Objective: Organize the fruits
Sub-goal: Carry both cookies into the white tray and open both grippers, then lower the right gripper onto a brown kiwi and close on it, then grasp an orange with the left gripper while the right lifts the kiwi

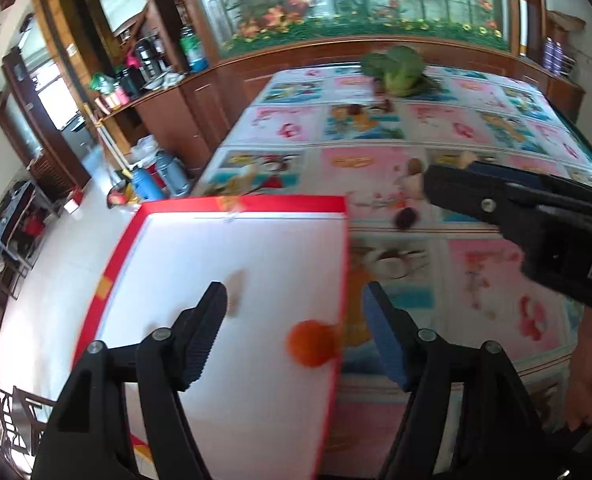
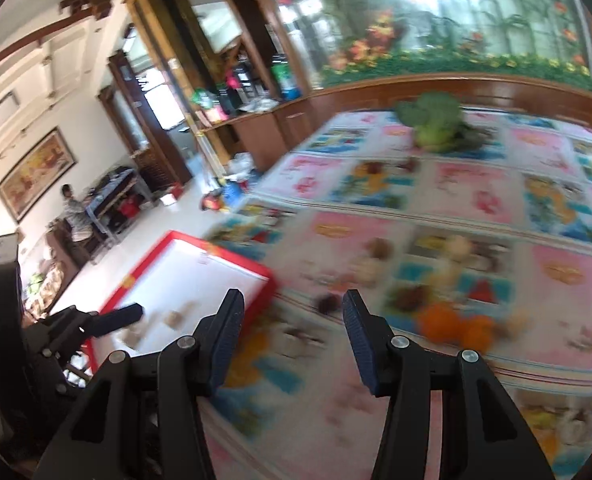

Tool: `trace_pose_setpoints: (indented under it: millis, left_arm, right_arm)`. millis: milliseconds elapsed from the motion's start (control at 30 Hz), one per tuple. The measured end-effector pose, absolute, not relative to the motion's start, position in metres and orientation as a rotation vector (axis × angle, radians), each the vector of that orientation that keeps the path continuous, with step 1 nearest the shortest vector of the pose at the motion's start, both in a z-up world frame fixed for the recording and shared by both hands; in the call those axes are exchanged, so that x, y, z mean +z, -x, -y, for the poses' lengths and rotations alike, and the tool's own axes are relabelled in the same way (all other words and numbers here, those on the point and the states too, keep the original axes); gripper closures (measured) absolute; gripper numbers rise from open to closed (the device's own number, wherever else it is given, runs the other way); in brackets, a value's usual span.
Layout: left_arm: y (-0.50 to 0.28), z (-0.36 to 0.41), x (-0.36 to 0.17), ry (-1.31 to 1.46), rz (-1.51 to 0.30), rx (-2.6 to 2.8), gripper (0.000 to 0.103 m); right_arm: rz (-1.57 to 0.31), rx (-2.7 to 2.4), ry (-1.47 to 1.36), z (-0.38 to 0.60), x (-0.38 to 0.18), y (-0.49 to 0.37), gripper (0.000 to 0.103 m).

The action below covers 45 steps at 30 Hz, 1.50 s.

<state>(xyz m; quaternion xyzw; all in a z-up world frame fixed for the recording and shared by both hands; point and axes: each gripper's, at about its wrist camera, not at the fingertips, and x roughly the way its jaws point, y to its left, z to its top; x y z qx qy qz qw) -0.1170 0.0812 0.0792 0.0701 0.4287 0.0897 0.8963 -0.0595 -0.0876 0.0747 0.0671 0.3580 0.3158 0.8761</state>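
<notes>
Left wrist view: left gripper (image 1: 296, 320) jaws apart, nothing between pads, above red-rimmed white tray (image 1: 231, 216) at table's (image 1: 496, 272) near left corner. Orange fruit (image 1: 311, 343), blurred, against tray's right rim. Right gripper (image 1: 448, 178) reaches in from right.

Right wrist view: right gripper (image 2: 293, 316) jaws apart, empty, over patterned cloth. Oranges (image 2: 454, 326) near table's front edge; green vegetable (image 2: 436, 126) at far edge.

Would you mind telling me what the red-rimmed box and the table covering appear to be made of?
Red-rimmed box: probably cardboard, with thin straight walls and a matte white inside. Table covering: likely glossy plastic sheet printed with cartoon panels, lying flat with a faint sheen; blur leaves this uncertain.
</notes>
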Motion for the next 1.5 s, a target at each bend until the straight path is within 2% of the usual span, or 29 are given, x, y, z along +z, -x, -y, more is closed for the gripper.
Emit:
trace_pose_setpoints:
  millis: [300,667,767,900,1000,1133,1500]
  left_arm:
    - [0.092,-0.045,0.06,-0.18,-0.932,0.132,0.028]
    - [0.081,-0.02,0.041,-0.138,-0.983,0.029,0.028]
    - [0.081,-0.022,0.039,-0.127,-0.985,0.023,0.028]
    - [0.081,-0.024,0.039,-0.121,-0.982,0.02,0.028]
    - [0.078,-0.024,0.041,-0.12,-0.978,0.018,0.028]
    - [0.071,-0.02,0.045,-0.134,-0.961,0.017,0.028]
    - [0.037,0.02,0.042,-0.19,-0.983,-0.079,0.028]
  right_arm:
    - [-0.824,0.516,-0.061,0.181,0.046,0.056,0.052]
    - [-0.909,0.51,-0.065,0.177,0.019,0.038,0.053]
    - [-0.896,0.505,-0.054,0.173,0.017,0.036,0.062]
    - [-0.878,0.513,-0.041,0.166,0.015,0.036,0.068]
    - [-0.893,0.511,-0.022,0.16,0.01,0.034,0.068]
    - [-0.887,0.506,-0.007,0.155,0.007,0.034,0.078]
    - [-0.876,0.435,-0.041,0.174,0.014,0.03,0.077]
